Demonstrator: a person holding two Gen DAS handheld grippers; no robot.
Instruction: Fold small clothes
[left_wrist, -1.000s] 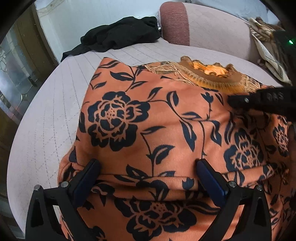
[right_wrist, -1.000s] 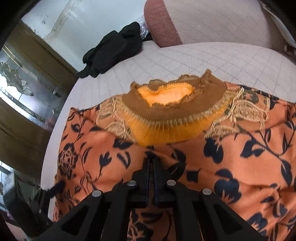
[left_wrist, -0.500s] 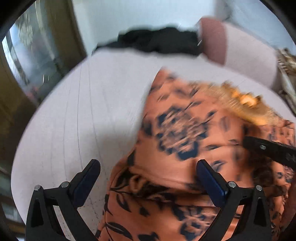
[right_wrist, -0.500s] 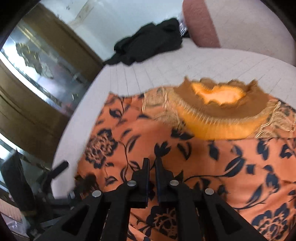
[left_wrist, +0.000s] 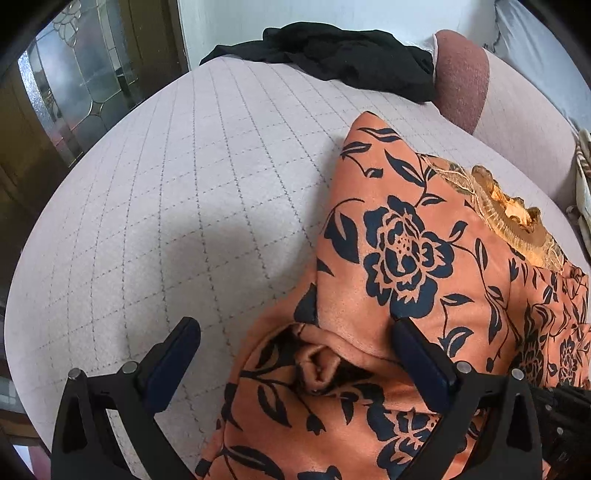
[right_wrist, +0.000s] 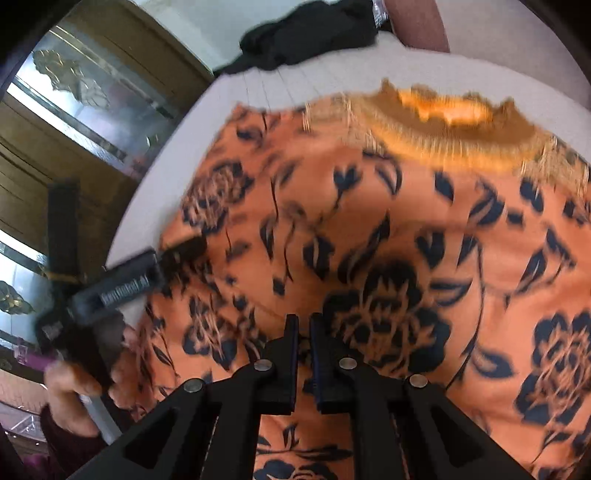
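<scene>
Left wrist view: the left tool (left_wrist: 295, 354) stood spread wide, gripping nothing, straddling the bunched left edge of the orange floral garment (left_wrist: 424, 266), which lay on the quilted, grid-stitched bed (left_wrist: 177, 192). Judged risk: closing here would catch only the puckered fold and drag the soft, limp cloth askew.

Right wrist view: the right tool (right_wrist: 301, 332) was nearly pressed together; whether it pinched cloth could not be told. Motion blur noted. The ribbed, fringed collar (right_wrist: 443, 125) could crumple.

Left claw (left_wrist: 295, 354) slid leftward off the garment (left_wrist: 424, 266).
</scene>
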